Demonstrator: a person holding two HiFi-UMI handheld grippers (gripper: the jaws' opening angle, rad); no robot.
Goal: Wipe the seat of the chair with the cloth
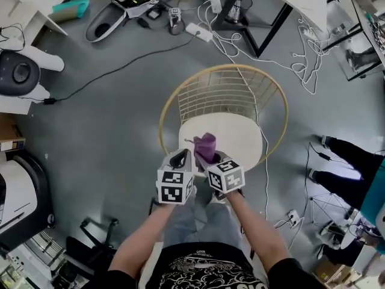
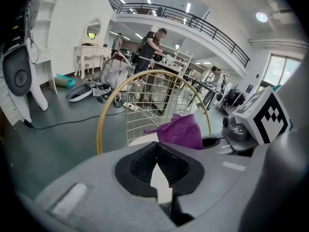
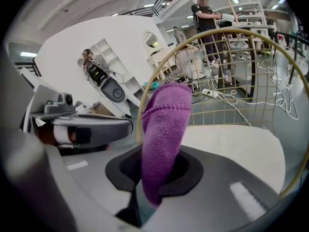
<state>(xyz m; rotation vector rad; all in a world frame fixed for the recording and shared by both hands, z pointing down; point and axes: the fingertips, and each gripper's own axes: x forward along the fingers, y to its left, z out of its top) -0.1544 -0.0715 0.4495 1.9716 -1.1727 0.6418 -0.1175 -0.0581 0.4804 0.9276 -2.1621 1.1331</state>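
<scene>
The chair has a round white seat and a gold wire back, and it stands right in front of me. My right gripper is shut on a purple cloth, which sticks up from its jaws over the near edge of the seat. In the right gripper view the cloth stands upright out of the right gripper, with the seat behind it. My left gripper hovers close beside it at the seat's near left edge. The left gripper has its jaws together with nothing in them.
White cables and a power strip lie on the grey floor behind the chair, near a black-legged table. A person's legs stand at the right. A white machine sits at the left, and an office chair base at lower left.
</scene>
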